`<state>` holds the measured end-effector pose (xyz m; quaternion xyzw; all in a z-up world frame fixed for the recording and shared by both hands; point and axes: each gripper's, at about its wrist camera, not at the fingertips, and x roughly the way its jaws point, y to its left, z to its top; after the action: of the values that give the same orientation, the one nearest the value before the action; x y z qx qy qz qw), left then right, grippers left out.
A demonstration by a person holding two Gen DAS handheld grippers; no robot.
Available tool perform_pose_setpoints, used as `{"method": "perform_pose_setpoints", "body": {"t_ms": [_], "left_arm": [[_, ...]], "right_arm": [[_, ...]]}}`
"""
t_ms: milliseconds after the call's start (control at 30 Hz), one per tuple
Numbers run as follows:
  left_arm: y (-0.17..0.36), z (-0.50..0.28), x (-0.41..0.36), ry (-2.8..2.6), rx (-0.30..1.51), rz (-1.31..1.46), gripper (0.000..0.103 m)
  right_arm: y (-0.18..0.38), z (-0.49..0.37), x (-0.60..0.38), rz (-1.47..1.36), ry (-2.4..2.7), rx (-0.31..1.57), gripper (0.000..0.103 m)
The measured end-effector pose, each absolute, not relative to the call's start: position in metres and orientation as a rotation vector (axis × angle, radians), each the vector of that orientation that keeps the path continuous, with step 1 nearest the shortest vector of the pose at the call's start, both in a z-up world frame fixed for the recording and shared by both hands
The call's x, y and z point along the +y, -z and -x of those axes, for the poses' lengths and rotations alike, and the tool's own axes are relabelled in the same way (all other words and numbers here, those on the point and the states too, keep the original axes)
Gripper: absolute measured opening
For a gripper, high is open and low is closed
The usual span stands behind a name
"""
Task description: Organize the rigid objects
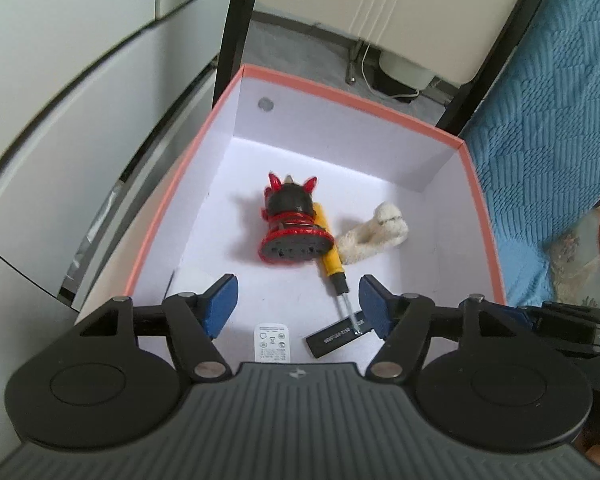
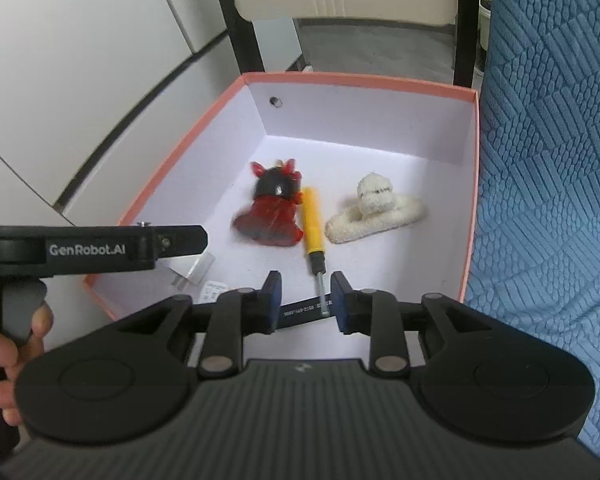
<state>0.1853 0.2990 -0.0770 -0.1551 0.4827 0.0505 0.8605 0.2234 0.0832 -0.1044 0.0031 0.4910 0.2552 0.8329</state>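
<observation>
An open box [image 1: 420, 118] with a salmon rim and white inside [image 2: 380, 80] holds a red-and-black figurine [image 1: 292, 224] [image 2: 274, 210] lying on its side, a yellow-handled screwdriver [image 1: 330, 256] [image 2: 314, 224], a cream plush toy [image 1: 374, 234] [image 2: 374, 210], a black bar with white lettering [image 1: 334, 336] [image 2: 304, 310] and a white charger plug [image 1: 271, 342] [image 2: 192, 270]. My left gripper [image 1: 298, 306] is open and empty above the box's near end. My right gripper [image 2: 305, 300] is open and empty above the black bar. The left gripper's body [image 2: 88, 246] shows in the right wrist view.
A blue textured cloth [image 1: 548, 128] [image 2: 552, 160] lies along the box's right side. Black chair legs [image 1: 232, 28] [image 2: 244, 40] stand behind the box. White cabinet panels [image 1: 80, 100] curve along the left. A cable and a white device [image 1: 404, 68] lie on the floor beyond.
</observation>
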Motion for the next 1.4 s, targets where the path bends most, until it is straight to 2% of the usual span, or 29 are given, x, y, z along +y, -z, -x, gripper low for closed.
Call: {"method": "perform_pose_setpoints", "body": {"t_ms": [700, 1100, 1400], "left_arm": [[-0.026, -0.101, 0.238, -0.148, 0.838, 0.284, 0.072], [-0.054, -0.055, 0.194, -0.145, 0.790, 0.265, 0.072], [-0.061, -0.031, 0.167, -0.170, 0.775, 0.270, 0.072]], "right_arm": [[0.017, -0.153, 0.026, -0.013, -0.578, 0.833, 0.030], [-0.015, -0.109, -0.012, -0.019, -0.571, 0.736, 0.030], [-0.017, -0.090, -0.034, -0.054, -0.577, 0.721, 0.030]]}}
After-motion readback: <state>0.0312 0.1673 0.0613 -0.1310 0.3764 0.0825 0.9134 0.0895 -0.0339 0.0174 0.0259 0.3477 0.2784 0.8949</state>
